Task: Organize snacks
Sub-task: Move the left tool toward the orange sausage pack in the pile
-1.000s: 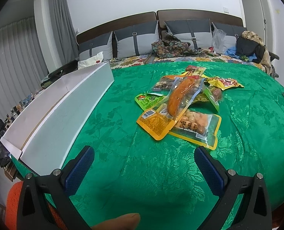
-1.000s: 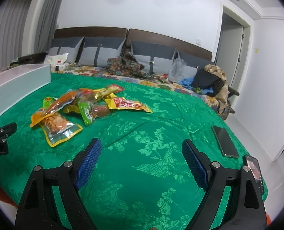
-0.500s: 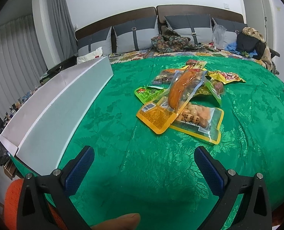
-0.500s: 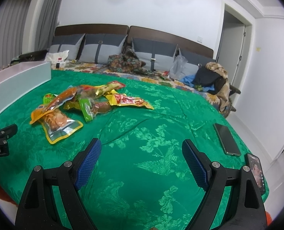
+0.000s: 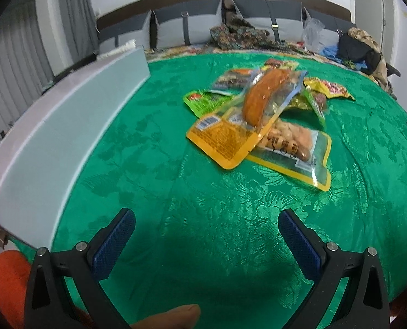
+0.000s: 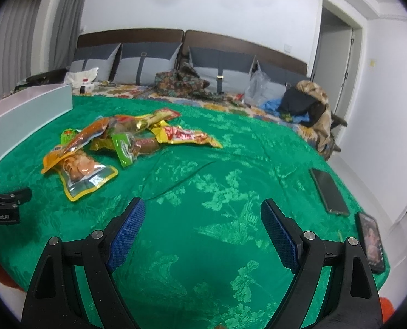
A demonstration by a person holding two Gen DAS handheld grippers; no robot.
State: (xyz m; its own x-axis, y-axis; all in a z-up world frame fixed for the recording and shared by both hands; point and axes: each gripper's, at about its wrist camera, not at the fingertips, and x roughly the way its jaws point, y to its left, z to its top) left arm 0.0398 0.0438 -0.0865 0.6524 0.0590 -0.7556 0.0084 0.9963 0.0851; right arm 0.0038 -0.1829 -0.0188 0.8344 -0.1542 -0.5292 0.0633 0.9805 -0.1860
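A heap of snack packets lies on the green bedspread [image 5: 203,205]. On top of the heap rests an orange sausage packet [image 5: 247,115] over a clear yellow-edged packet [image 5: 294,153], with a green packet [image 5: 203,101] to the left and a yellow-red packet [image 5: 329,89] behind. My left gripper [image 5: 206,219] hovers open short of the heap, nothing between its blue pads. In the right wrist view the same heap [image 6: 107,142] sits to the far left. My right gripper [image 6: 203,216] is open over bare cloth, well right of the heap.
A long white box [image 5: 66,126] runs along the left side of the bed, seen also as a white box [image 6: 25,118] in the right wrist view. Two phones [image 6: 328,192] lie near the right edge. Pillows and clothes [image 6: 181,82] crowd the headboard. A thumb [image 5: 170,315] shows at the bottom.
My left gripper has moved forward and lower, so the snack heap looms larger and nearer. The right gripper has edged forward slightly. Both stay open.
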